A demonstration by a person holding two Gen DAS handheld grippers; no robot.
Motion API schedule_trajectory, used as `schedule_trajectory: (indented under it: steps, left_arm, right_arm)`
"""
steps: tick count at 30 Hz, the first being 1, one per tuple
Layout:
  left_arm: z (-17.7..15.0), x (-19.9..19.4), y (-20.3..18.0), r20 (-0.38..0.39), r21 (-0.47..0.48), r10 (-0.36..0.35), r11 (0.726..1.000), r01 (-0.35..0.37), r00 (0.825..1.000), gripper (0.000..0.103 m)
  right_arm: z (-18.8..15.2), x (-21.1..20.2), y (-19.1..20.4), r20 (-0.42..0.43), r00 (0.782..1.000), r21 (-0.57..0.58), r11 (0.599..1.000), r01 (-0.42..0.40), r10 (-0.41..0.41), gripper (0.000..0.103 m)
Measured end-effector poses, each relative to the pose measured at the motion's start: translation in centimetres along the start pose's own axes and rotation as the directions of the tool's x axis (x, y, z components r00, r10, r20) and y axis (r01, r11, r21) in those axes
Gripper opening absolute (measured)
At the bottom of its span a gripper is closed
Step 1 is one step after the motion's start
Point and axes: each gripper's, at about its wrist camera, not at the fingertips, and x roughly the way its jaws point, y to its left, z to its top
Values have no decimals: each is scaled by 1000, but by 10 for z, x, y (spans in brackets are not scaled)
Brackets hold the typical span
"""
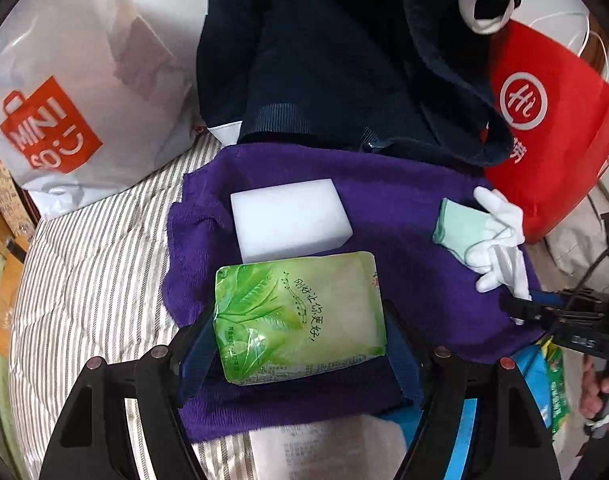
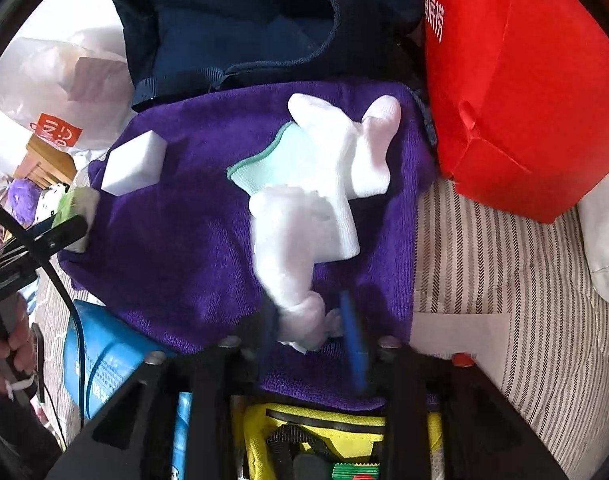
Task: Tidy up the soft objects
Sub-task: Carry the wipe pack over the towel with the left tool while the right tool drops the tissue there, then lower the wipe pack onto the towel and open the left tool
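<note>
My left gripper (image 1: 300,320) is shut on a green tissue pack (image 1: 300,312), its blue pads pressing the pack's two sides just above a purple towel (image 1: 404,208). A white foam block (image 1: 288,220) lies on the towel right behind the pack. At the towel's right sits a white knit bundle with a mint-green cuff (image 2: 316,184), gloves or socks. Its near end lies between the pads of my right gripper (image 2: 310,324), which stands open; the right pad is slightly clear of the fabric. The right gripper (image 1: 520,308) also shows at the bundle (image 1: 496,240) in the left wrist view.
A navy garment (image 1: 336,60) lies behind the towel, a red bag (image 1: 552,128) to its right and a white Miniso bag (image 1: 76,112) to its left, all on striped bedding (image 2: 504,272). A blue pack (image 2: 100,352) and a yellow bag (image 2: 324,424) sit near me.
</note>
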Motion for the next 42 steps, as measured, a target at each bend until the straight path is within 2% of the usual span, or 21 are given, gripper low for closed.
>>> schedule_trajectory:
  steps: [2, 5, 14, 19, 22, 24, 27, 35, 42]
  left_arm:
    - [0, 7, 1, -18, -9, 3, 1000, -3, 1000, 75]
    - [0, 18, -1, -38, 0, 10, 1000, -10, 999, 75]
    - [0, 43, -1, -82, 5, 56, 998, -56, 995, 75]
    - [0, 48, -5, -81, 26, 64, 998, -62, 995, 78]
    - [-1, 50, -9, -89, 32, 53, 998, -50, 995, 87]
    - [-1, 53, -12, -102, 43, 49, 998, -45, 994, 97]
    - [-2, 54, -17, -122, 36, 47, 998, -43, 991, 98]
    - [-1, 23, -14, -95, 13, 51, 999, -50, 994, 98]
    - [-10, -25, -22, -48, -1, 34, 999, -34, 998, 98]
  right_arm:
    - [0, -4, 3, 18, 1000, -8, 1000, -20, 20, 49]
    - [1, -10, 6, 42, 999, -11, 1000, -18, 18, 62]
    - [-6, -43, -3, 114, 993, 18, 1000, -25, 23, 62]
    - [-17, -63, -11, 147, 989, 41, 999, -18, 12, 62]
    - [-22, -72, -14, 162, 987, 48, 999, -14, 6, 62]
    - [-26, -77, -16, 170, 985, 54, 998, -17, 7, 62]
    - [-33, -82, -18, 173, 985, 60, 998, -14, 4, 62]
    - [-59, -94, -28, 169, 985, 81, 997, 3, -17, 62]
    - [-100, -94, -40, 129, 991, 81, 996, 31, -42, 62]
